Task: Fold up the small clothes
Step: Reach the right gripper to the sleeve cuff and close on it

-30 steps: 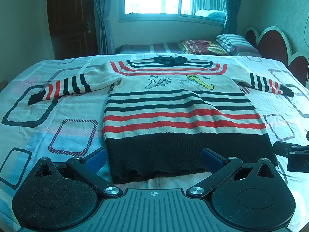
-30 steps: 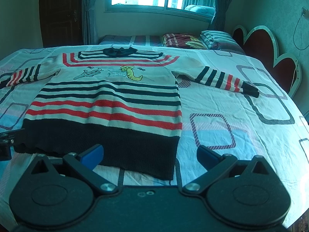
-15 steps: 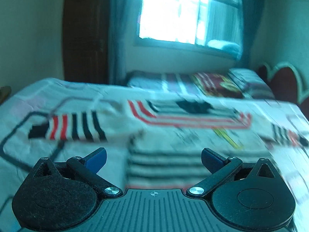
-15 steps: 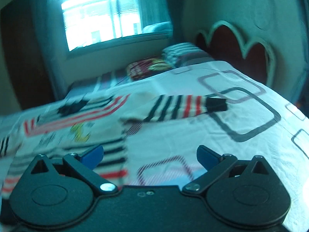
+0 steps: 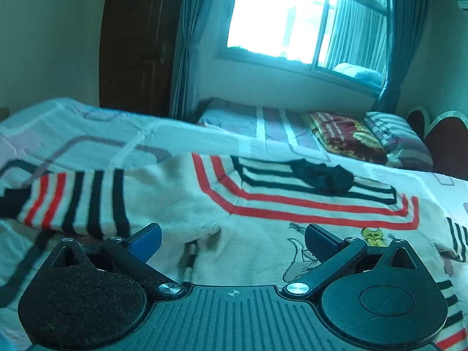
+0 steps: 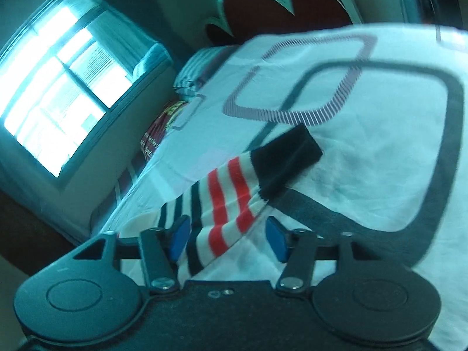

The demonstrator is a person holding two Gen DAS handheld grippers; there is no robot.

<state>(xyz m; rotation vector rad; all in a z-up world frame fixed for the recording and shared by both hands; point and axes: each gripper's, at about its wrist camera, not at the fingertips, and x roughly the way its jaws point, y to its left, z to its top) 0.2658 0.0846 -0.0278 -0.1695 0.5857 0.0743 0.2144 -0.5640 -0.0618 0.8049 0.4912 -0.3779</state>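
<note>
Striped knit fills both my views: the sweater [image 5: 292, 234] lies flat on the bed [image 5: 87, 134], cream with red and black bands, its dark collar [image 5: 321, 172] toward the far pillows [image 5: 389, 134].

My left gripper [image 5: 232, 238] sits over the armpit where the left sleeve [image 5: 82, 201] meets the body, its blue fingers [image 5: 146, 239] wide apart and nothing pressed between them.

My right gripper [image 6: 228, 239] is rolled, so the window [image 6: 55, 93] and the headboard [image 6: 280, 3] look tilted. Its jaws have just been closing and now stand about half apart, with the right sleeve [image 6: 225, 204] running between them; its black cuff [image 6: 286, 158] lies farther out on the sheet. I see gaps beside the pads, so they are not pinching it.
</note>
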